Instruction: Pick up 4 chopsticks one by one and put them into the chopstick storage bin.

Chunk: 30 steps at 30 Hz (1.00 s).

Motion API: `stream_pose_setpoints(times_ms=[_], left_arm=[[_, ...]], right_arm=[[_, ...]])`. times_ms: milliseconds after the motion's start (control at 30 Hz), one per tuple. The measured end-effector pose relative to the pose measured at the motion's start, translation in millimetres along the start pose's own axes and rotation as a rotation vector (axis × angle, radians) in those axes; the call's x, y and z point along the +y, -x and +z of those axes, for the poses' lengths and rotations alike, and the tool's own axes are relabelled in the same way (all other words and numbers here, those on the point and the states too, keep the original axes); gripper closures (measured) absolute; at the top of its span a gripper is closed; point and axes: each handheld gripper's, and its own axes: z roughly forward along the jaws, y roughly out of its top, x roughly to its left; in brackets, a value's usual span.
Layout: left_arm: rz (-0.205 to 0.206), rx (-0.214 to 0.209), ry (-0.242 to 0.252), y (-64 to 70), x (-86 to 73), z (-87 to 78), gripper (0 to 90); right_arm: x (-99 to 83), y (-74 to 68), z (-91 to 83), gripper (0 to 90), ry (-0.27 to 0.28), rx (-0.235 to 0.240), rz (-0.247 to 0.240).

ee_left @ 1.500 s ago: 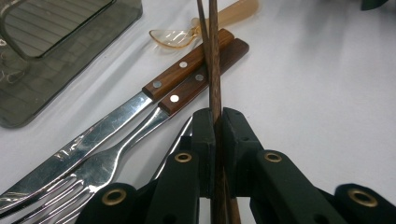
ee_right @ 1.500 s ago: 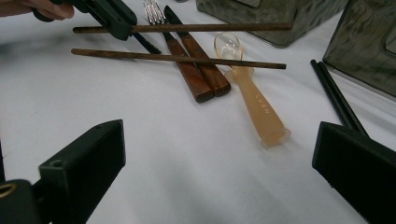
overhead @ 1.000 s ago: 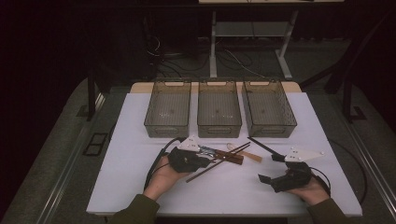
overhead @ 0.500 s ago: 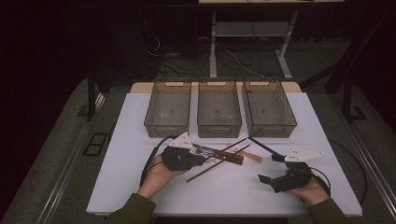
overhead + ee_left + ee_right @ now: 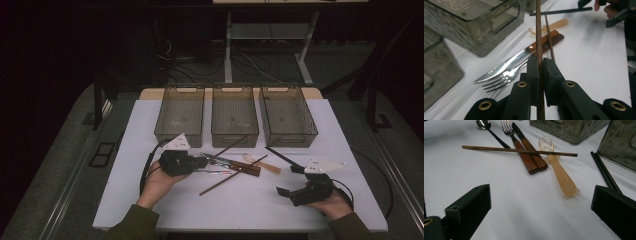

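Observation:
My left gripper (image 5: 199, 161) (image 5: 539, 62) is shut on a brown wooden chopstick (image 5: 539, 35) (image 5: 227, 147), which points away toward the middle bin (image 5: 235, 116). A second brown chopstick (image 5: 232, 176) (image 5: 519, 150) lies across the wood-handled fork (image 5: 504, 77) (image 5: 507, 128) and knife (image 5: 506, 65) (image 5: 530, 151). An amber plastic spoon (image 5: 260, 164) (image 5: 561, 173) lies beside them. My right gripper (image 5: 285, 181) (image 5: 540, 195) rests open at the front right of the white table (image 5: 250, 210), with nothing between its jaws.
Three clear grey bins (image 5: 180, 116) (image 5: 289, 117) stand in a row at the back of the table. A pair of black chopsticks (image 5: 281, 156) (image 5: 605, 173) lies near the right bin. A black-handled metal spoon (image 5: 486, 126) lies left of the fork.
My left gripper has drawn back to the left, with the brown chopstick held in it. The right gripper has stayed where it was.

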Motion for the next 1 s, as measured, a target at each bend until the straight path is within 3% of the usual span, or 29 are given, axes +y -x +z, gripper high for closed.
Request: stream_pose_setpoints(times_ms=[533,1000], left_arm=[[-0.060,0.083,0.045,-21.0,-3.9,-20.4,84.0],[-0.099,0.142,0.076,-47.9,6.2,-34.1,83.9]], right_arm=[[-0.1,-0.1,0.7,2.4,-0.003,0.003,0.003],[0.2,-0.5,2.0,2.4,-0.001,0.008,0.004]])
